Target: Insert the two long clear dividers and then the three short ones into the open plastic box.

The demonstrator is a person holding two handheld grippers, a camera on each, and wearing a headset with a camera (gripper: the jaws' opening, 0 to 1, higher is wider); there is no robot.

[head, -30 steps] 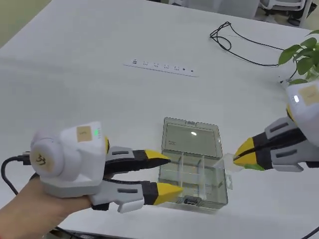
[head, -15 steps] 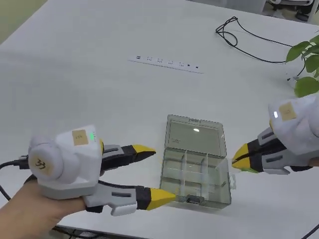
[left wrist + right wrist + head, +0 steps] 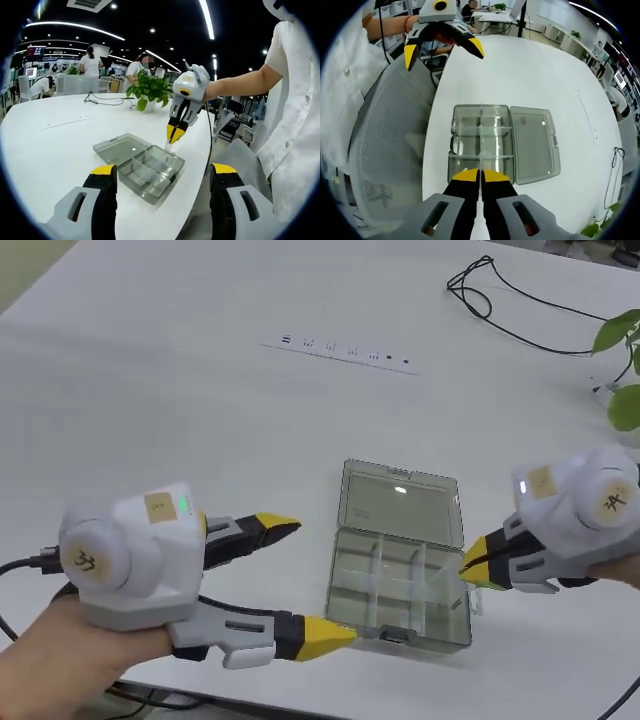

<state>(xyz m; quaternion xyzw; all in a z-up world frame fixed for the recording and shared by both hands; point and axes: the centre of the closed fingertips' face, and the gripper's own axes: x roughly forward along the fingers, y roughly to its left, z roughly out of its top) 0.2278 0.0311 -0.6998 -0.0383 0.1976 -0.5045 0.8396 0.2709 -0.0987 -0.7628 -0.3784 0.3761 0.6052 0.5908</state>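
Observation:
The open clear plastic box (image 3: pixel 398 585) (image 3: pixel 141 165) (image 3: pixel 466 141) lies near the table's front edge, its lid (image 3: pixel 402 506) (image 3: pixel 534 142) flat behind it. Clear dividers stand inside and split it into several compartments. My right gripper (image 3: pixel 468 571) (image 3: pixel 480 174) is shut on a clear divider (image 3: pixel 167 146) and holds it over the box's right end; the left gripper view shows the right gripper (image 3: pixel 173 135) tilted down at the box. My left gripper (image 3: pixel 311 581) (image 3: pixel 164 171) (image 3: pixel 444 50) hovers left of the box, wide open and holding nothing.
A white power strip (image 3: pixel 345 349) lies further back on the white table (image 3: pixel 180 390). A black cable (image 3: pixel 500 300) and a green plant (image 3: pixel 625 365) are at the back right. The table's front edge runs just below the box.
My left gripper has opened wider and drawn back to the left of the box. The right gripper has come in over the box's right end with the divider.

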